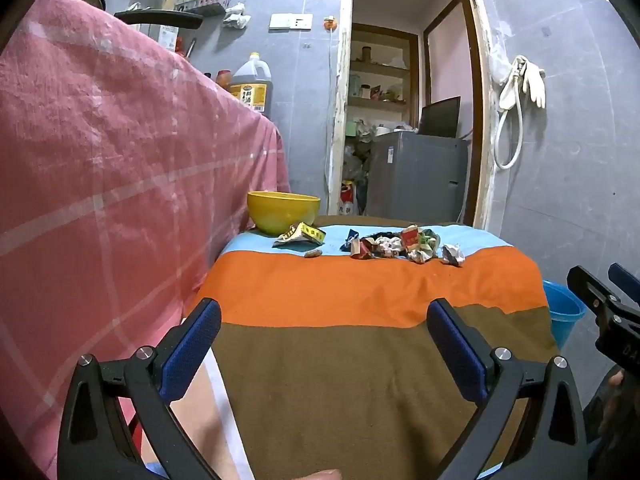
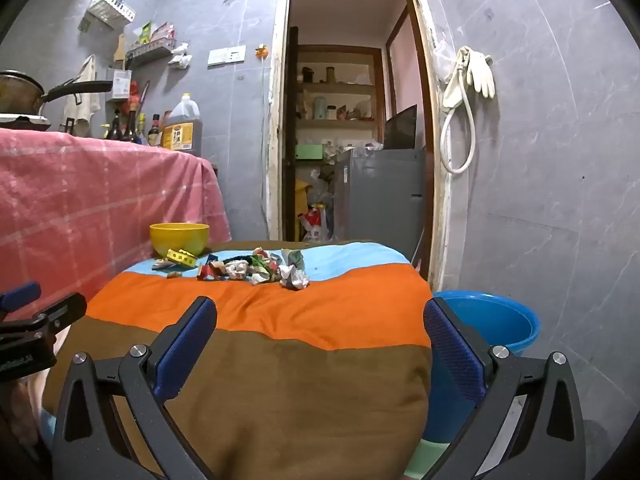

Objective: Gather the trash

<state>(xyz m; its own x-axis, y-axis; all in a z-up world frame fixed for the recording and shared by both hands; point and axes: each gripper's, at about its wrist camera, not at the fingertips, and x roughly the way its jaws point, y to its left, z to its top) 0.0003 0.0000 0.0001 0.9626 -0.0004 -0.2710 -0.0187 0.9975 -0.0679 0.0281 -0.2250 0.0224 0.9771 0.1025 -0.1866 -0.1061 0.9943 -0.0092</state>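
Grey tiled walls frame an open doorway.

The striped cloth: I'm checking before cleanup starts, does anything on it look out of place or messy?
Yes. A heap of crumpled wrappers and a balled paper litter the far blue band of the striped cloth, beside the yellow bowl. The bowl stands upright. Nothing looks spilled or broken.

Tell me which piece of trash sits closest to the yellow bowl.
The flattened yellow-edged wrapper, right beside the bowl; the crumpled scraps lie further right.
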